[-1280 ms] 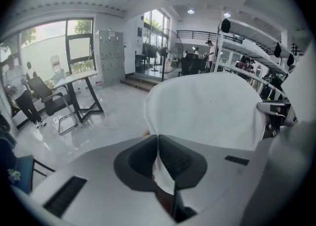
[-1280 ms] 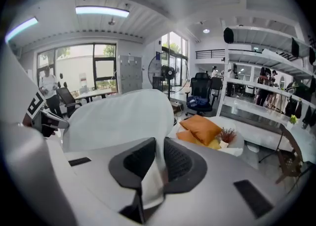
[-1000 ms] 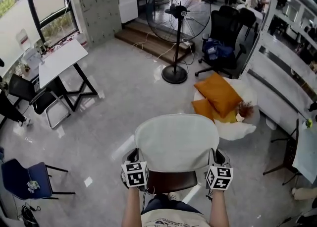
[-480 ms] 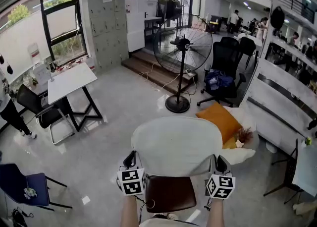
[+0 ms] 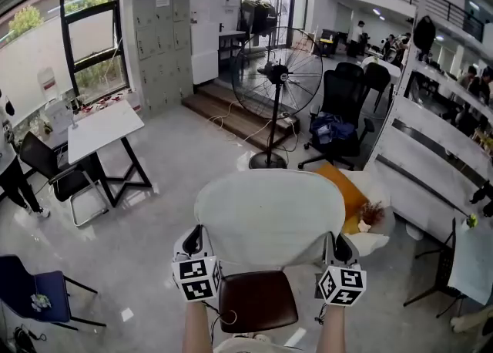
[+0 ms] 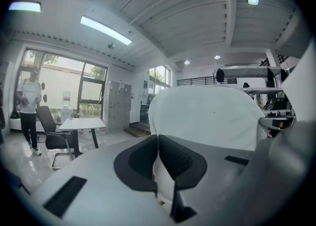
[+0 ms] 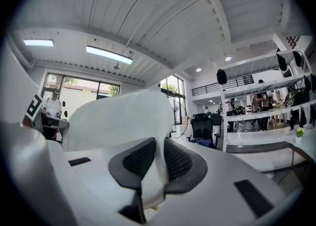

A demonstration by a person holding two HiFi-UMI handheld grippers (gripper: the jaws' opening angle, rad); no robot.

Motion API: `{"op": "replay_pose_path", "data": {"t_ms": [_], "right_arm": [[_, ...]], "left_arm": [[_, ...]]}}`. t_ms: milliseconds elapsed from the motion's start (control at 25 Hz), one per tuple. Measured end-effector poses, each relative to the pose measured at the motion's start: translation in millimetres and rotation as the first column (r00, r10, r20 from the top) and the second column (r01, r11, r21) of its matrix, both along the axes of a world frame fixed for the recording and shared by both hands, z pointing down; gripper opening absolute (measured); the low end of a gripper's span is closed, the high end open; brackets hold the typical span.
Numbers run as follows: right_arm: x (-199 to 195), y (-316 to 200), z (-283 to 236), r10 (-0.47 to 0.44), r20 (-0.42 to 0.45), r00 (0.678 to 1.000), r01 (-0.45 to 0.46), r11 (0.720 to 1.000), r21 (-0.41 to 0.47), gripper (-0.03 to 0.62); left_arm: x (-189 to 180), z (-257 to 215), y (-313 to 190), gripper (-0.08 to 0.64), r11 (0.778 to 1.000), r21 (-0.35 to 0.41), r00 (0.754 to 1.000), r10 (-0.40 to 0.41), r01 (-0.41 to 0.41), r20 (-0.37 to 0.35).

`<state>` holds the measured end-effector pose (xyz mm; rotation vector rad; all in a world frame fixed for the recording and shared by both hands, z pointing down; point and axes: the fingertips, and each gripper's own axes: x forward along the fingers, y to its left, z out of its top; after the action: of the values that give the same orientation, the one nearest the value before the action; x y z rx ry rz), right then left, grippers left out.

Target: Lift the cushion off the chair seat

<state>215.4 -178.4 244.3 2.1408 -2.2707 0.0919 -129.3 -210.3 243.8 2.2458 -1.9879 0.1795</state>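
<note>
The left gripper (image 6: 158, 143) and right gripper (image 7: 159, 147) fingers (image 6: 180, 163) clamp the cushion (image 5: 269, 216) edges. It spans between them, above the chair seat (image 5: 258, 301). Raise both evenly and maintain clamp pressure.

The pale rounded fabric cushion (image 5: 269, 216) sits above the brown padded chair seat (image 5: 258, 303), between left gripper (image 5: 192, 242) and right gripper (image 5: 340, 249); the black pedestal fan (image 5: 276, 74) stands farther off, behind it.
</note>
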Motion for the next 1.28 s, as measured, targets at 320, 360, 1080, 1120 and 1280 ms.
{"op": "replay_pose_path", "data": {"t_ms": [320, 360, 1080, 1120, 1280], "right_arm": [[11, -3, -2, 0.008, 0.023, 1.000, -0.007, 1.000, -0.002, 0.072], [10, -3, -3, 0.007, 0.022, 1.000, -0.007, 1.000, 0.000, 0.071], [11, -3, -1, 0.001, 0.023, 1.000, -0.001, 1.000, 0.001, 0.072], [11, -3, -2, 0.000, 0.023, 1.000, 0.000, 1.000, 0.000, 0.071], [11, -4, 0, -0.003, 0.017, 1.000, 0.003, 1.000, -0.004, 0.072]], "left_arm": [[11, -9, -6, 0.026, 1.000, 0.013, 1.000, 0.007, -0.006, -0.002], [11, -9, -6, 0.026, 1.000, 0.014, 1.000, 0.006, -0.006, -0.002], [12, -6, -5, 0.026, 1.000, 0.012, 1.000, -0.004, 0.004, -0.013], [11, -6, -5, 0.026, 1.000, 0.010, 1.000, -0.003, 0.004, -0.013], [11, -3, -6, 0.026, 1.000, 0.004, 1.000, -0.002, 0.002, -0.015]]}}
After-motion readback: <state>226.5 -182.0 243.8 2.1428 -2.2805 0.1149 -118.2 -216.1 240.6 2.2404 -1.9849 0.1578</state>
